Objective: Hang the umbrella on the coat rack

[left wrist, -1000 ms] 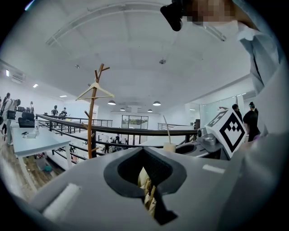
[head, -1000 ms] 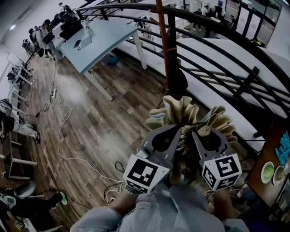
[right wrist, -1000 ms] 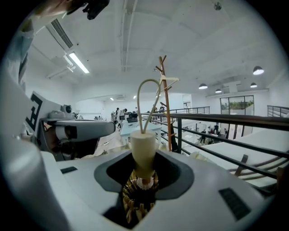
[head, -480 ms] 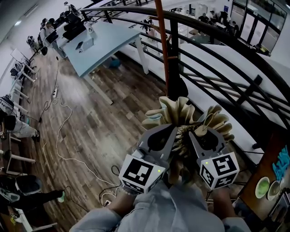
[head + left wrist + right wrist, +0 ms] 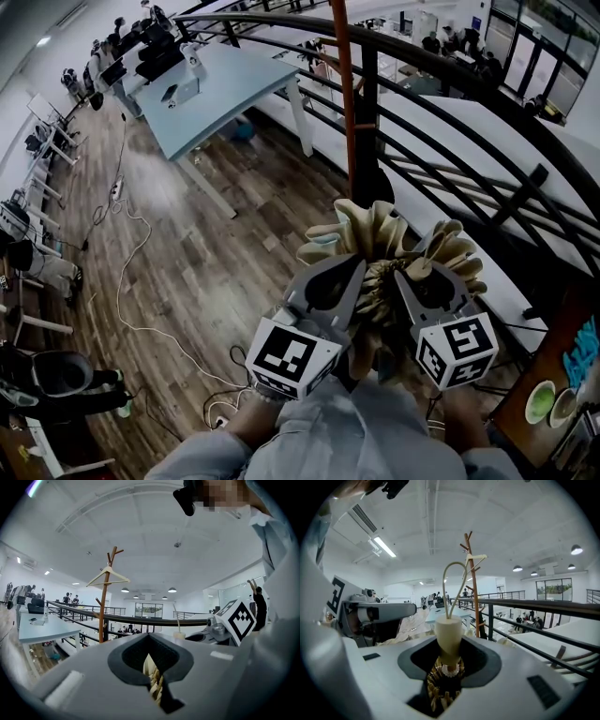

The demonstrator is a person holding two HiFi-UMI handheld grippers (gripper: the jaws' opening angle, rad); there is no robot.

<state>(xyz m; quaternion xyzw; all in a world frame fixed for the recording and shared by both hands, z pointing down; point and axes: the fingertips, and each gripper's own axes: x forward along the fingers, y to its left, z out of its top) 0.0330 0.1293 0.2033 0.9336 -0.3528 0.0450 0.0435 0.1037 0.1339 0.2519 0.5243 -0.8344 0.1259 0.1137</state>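
The left hand-held gripper [image 5: 349, 281] and the right hand-held gripper [image 5: 412, 281] both clamp the folded beige umbrella [image 5: 375, 239]. The tall wooden coat rack [image 5: 344, 103] stands just beyond.

umbrella [image 5: 370, 227]: beige, folded, standing upright, its handle and cord loop pointing up.
rack [image 5: 343, 94]: wooden, pegged, standing upright, well apart.

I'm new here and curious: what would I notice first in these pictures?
First comes the folded beige umbrella in the middle, held from both sides in the jaws of the left gripper and the right gripper. Just beyond it, the tall wooden coat rack stands beside a black railing.
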